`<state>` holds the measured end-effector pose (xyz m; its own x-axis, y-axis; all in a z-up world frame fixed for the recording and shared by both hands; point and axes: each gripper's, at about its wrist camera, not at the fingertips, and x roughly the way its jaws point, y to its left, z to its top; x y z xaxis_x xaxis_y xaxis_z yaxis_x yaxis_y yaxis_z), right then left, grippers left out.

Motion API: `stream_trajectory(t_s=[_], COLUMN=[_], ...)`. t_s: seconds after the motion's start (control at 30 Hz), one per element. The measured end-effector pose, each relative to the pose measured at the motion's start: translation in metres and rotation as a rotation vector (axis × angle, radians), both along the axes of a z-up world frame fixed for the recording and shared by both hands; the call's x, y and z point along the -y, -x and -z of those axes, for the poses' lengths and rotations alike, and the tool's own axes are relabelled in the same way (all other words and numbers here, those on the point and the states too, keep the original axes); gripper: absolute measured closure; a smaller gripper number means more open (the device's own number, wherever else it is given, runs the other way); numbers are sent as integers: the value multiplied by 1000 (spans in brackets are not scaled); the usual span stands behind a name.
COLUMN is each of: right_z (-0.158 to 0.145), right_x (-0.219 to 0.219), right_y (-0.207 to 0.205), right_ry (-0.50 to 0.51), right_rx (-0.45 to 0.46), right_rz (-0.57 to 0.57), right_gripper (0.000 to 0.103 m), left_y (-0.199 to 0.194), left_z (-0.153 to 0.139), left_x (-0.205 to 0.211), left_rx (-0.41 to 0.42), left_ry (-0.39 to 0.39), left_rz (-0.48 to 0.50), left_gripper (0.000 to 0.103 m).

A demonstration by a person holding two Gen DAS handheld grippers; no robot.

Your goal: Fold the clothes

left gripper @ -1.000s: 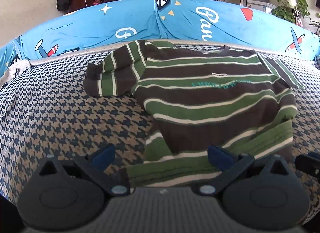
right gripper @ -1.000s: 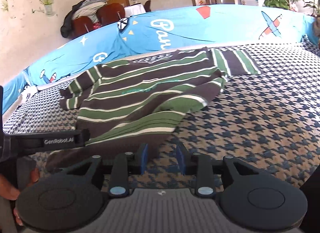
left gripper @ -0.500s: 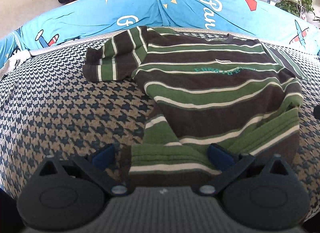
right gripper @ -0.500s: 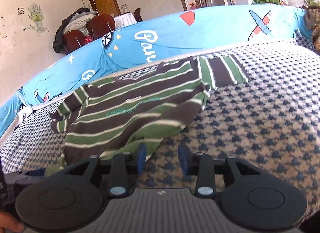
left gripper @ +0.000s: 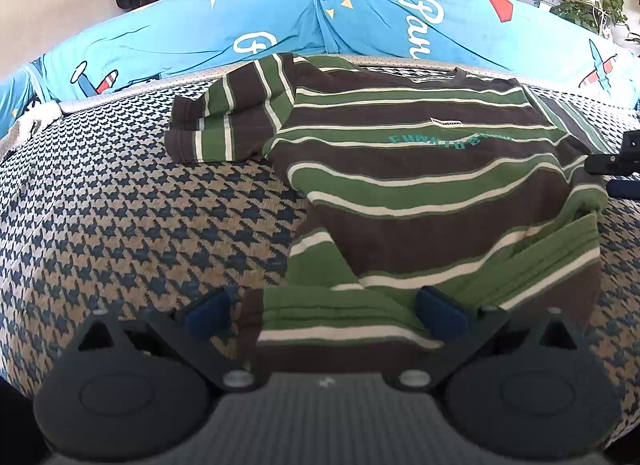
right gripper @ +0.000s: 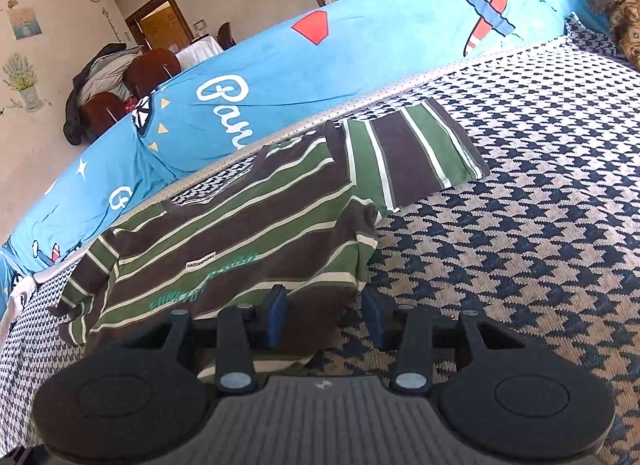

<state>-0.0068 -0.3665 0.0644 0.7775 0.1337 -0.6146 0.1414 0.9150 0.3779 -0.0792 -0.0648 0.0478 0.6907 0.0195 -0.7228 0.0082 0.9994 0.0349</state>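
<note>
Both sets of jaws stood open over the striped shirt (left gripper: 420,185).
Left gripper (left gripper: 324,311) straddled its bunched hem; right gripper (right gripper: 324,315) straddled its side edge on the houndstooth cover (right gripper: 520,233).

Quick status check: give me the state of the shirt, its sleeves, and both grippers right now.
Striped shirt: front up on the houndstooth cover, bottom hem bunched and rumpled, not yet folded.
Left sleeve: spread outward, rumpled.
Right sleeve: spread outward, flat.
Left gripper: open, fingers straddling the hem.
Right gripper: open, shirt's edge between its fingers.
</note>
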Motion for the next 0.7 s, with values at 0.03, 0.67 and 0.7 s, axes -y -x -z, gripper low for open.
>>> stream_trajectory(t_s=[0.03,0.67,0.7], right_z=[3,-34,-37], right_x=[1,-6,-7], right_y=[-4,-3,-3], right_ry=[-11,93,126], right_rx=[-9,199,223], right_rz=[4,80,99], right_gripper=[61,95,97], left_y=[0,3,3], left_z=[0,-10,-9], left_x=[0,-3,-4], left_rx=[0,74,71], left_ry=[0,-5,-5], left_rz=[0,-65,-67], left_gripper=[0,0,0])
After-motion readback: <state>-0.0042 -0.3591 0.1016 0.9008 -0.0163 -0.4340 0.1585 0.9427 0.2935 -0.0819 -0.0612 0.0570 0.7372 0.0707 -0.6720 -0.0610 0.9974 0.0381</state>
